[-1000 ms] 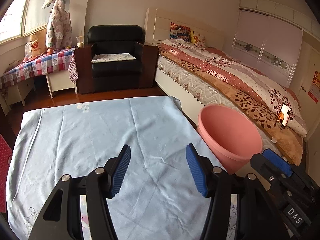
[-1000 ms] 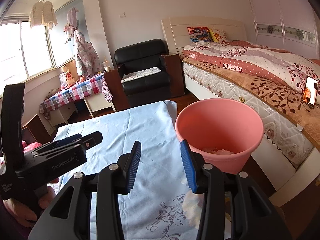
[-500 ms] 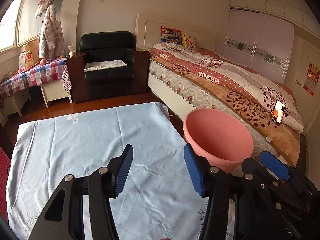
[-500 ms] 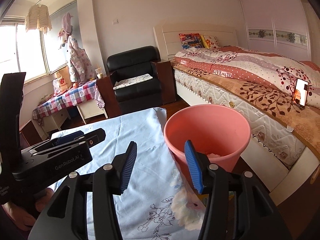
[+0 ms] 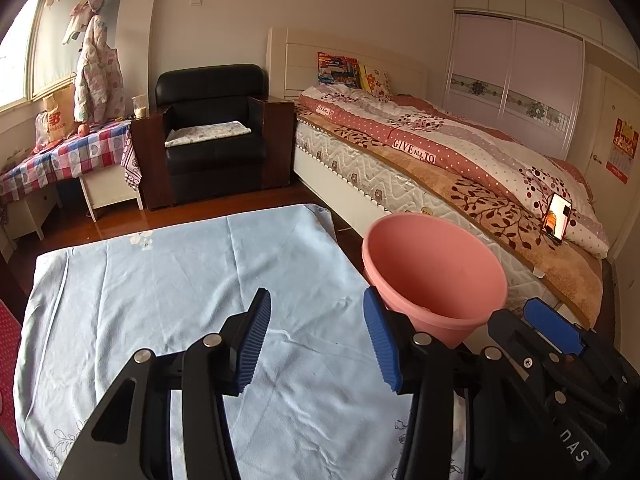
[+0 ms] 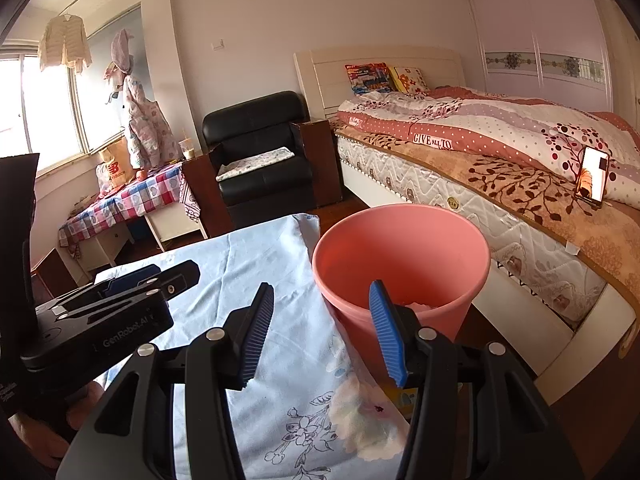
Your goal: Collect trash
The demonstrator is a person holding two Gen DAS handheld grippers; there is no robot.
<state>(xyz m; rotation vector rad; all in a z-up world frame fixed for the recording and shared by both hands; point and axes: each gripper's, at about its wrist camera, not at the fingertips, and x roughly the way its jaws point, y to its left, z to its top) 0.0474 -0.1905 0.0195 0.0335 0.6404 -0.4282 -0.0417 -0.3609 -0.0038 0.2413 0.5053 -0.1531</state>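
A pink bucket (image 5: 436,276) stands off the right edge of a table under a pale blue cloth (image 5: 180,280). My left gripper (image 5: 316,300) hangs over the cloth, left of the bucket; its jaws are closing with nothing between them. My right gripper (image 6: 321,292) is open and holds nothing; its right finger overlaps the bucket (image 6: 400,248) near the rim. Something pale and crumpled (image 6: 420,305) lies inside the bucket. A hand (image 6: 48,432) holds the left gripper's body at the lower left of the right wrist view.
A bed (image 5: 460,168) with a patterned quilt runs along the right, a lit phone (image 5: 556,220) propped on it. A black armchair (image 5: 212,136) and a checked-cloth side table (image 5: 68,156) stand at the far wall. Something yellow (image 6: 400,394) lies by the bucket's base.
The left jaws have narrowed a little and the right jaws have widened. In both views the bucket has shifted left and the room has swung leftward.
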